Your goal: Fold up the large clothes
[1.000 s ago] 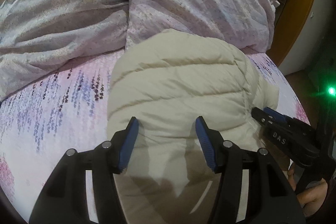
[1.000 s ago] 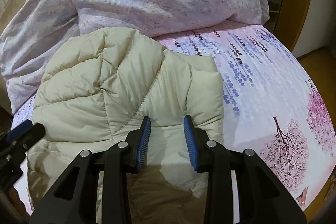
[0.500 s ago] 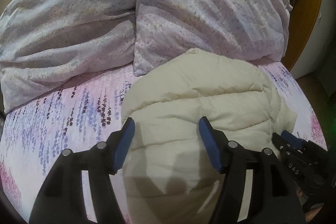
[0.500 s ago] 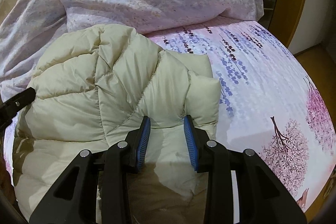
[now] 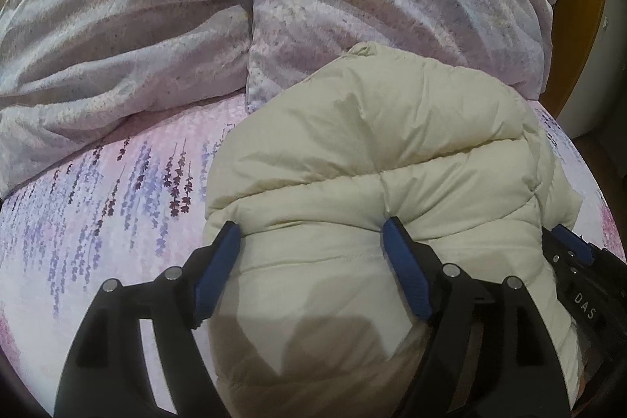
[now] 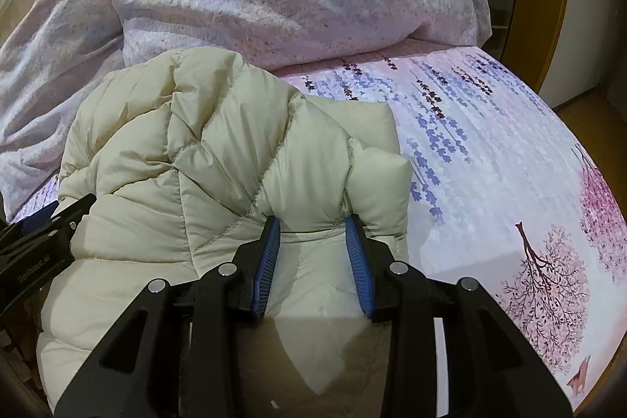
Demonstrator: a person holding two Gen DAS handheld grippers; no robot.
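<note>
One bed, its sheet [image 5: 117, 222] printed with hanging purple flowers, carries one rumpled pale duvet [image 5: 156, 18] heaped along the far side. One cream puffer jacket [image 5: 372, 151] lies bunched on the sheet, its far end touching the duvet. Two grippers work on it.

The right wrist view alone shows pink trees printed on the sheet [image 6: 490, 151] and a small fox at the lower right corner, plus a squared-off padded flap of the jacket [image 6: 235, 159] jutting toward them. The left wrist view alone shows the bare sheet on the jacket's other side.

The left gripper [image 5: 311, 236] tips steeply down over the jacket's near left edge; its jaws have just been opening and now stand spread wide, with jacket bulging between the blue pads, which only brush it. The right gripper [image 6: 313, 228] tilts down likewise, jaws narrower, a ridge of jacket pinched between its pads. Each gripper peeks into the other's view [image 6: 47, 226] [image 5: 576, 269].
</note>
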